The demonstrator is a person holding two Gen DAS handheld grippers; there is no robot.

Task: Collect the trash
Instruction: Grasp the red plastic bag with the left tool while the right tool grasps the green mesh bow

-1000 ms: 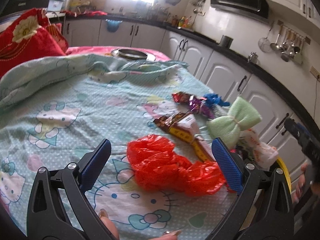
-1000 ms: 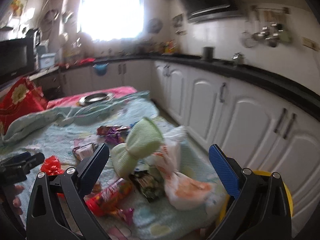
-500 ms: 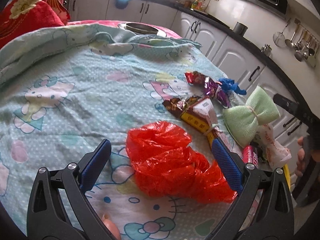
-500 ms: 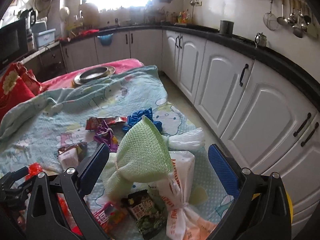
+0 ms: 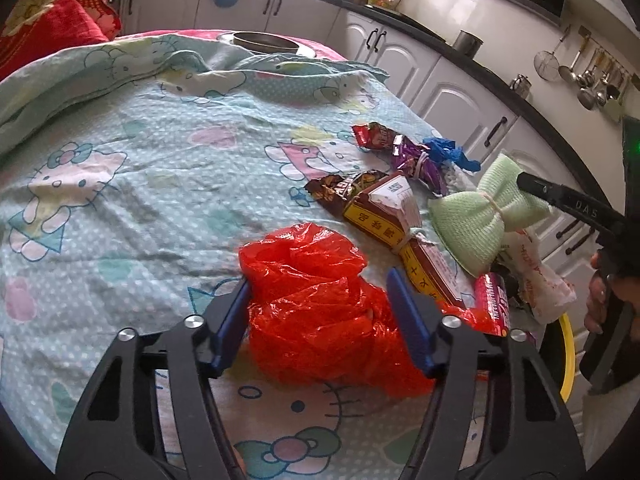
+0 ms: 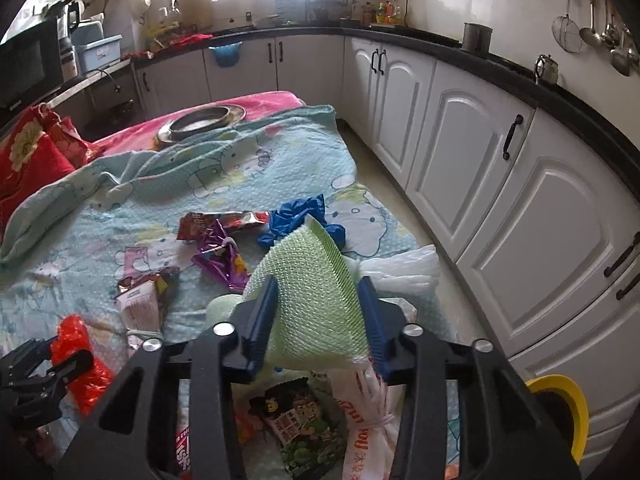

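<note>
Fingers (image 5: 234, 322) of the left gripper (image 5: 320, 320) press in on both sides of a crumpled red bag (image 5: 320, 308), pinching it where it lies on the Hello Kitty sheet (image 5: 120, 184). From the right wrist view the same bag (image 6: 78, 356) shows at the far left, caught in that gripper (image 6: 44, 368).

Blue fingers (image 6: 262, 320) of the right gripper (image 6: 316, 316) close on a green foam net (image 6: 316, 296), one on each side of its flared end. The net (image 5: 484, 216) is tied at the middle like a bow, and the right gripper (image 5: 568, 204) reaches it from the right edge of the left wrist view.

Just beside the red bag lie a yellow-and-maroon carton (image 5: 384, 216) and a red packet (image 5: 494, 300). Beyond them are a purple wrapper (image 5: 420, 164), a red wrapper (image 5: 372, 136) and a blue glove (image 5: 448, 152). Under the net sit a white bag (image 6: 372, 420) with red print and a cartoon snack packet (image 6: 308, 428).

A yellow bin (image 6: 568, 404) shows at the bed's edge, near the white cabinets (image 6: 460, 140). At the far end of the bed a metal dish (image 6: 204, 118) rests on a pink blanket (image 6: 264, 102), with a red pillow (image 6: 28, 156) to the left.
</note>
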